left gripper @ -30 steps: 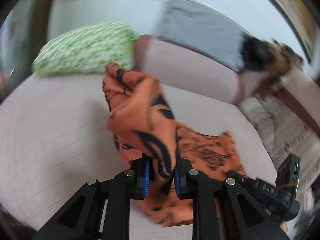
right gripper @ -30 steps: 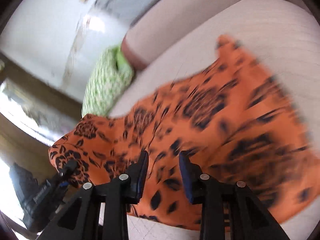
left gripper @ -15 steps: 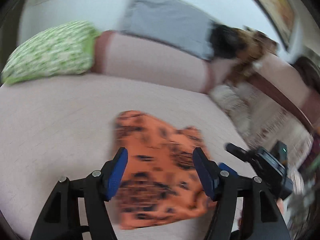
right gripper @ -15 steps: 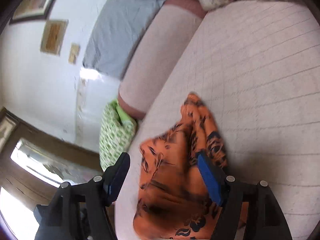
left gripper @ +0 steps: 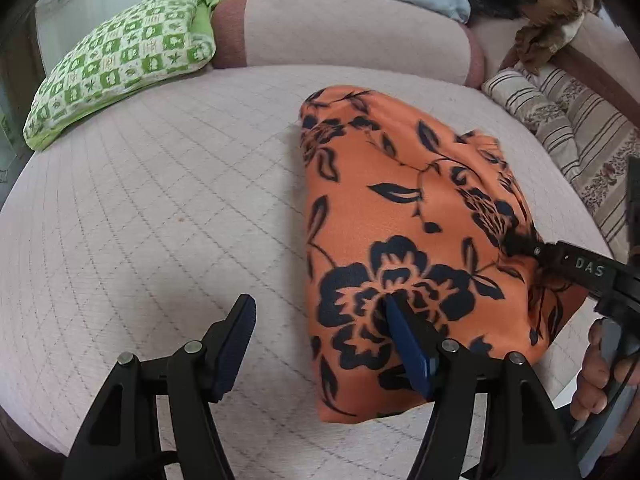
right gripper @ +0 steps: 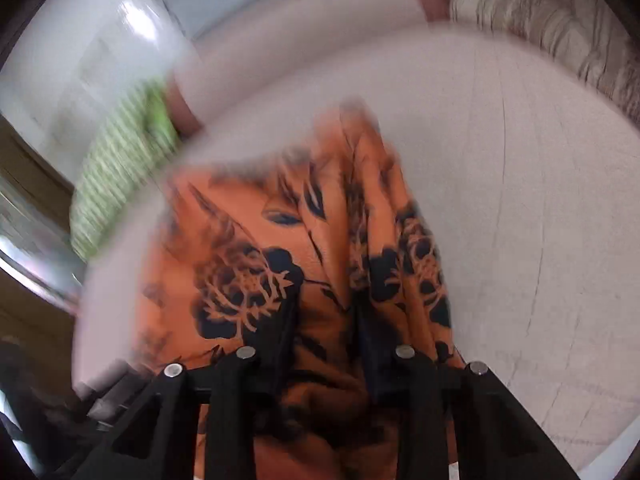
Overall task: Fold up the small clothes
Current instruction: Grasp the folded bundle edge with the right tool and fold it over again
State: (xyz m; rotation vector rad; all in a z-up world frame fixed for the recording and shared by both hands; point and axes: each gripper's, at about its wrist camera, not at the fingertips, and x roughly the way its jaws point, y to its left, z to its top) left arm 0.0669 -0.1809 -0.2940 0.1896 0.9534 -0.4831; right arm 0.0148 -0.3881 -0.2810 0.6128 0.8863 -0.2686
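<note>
An orange garment with a black flower print [left gripper: 400, 216] lies folded on the pale quilted couch seat [left gripper: 140, 208]. My left gripper [left gripper: 320, 336] is open and empty, low over the seat, its right finger over the garment's near left part. In the left wrist view my right gripper [left gripper: 520, 246] comes in from the right and pinches the garment's right edge. In the blurred right wrist view the garment [right gripper: 280, 248] bunches between the fingers of the right gripper [right gripper: 326, 320].
A green and white checked pillow [left gripper: 120, 56] lies at the back left. A pink bolster [left gripper: 344, 36] runs along the back. Striped cushions [left gripper: 560, 120] and a brown cloth [left gripper: 548, 20] sit at the right.
My left gripper let go of the garment and opened, and the garment now lies on the seat. My right gripper opened, then closed on the garment's right edge.
</note>
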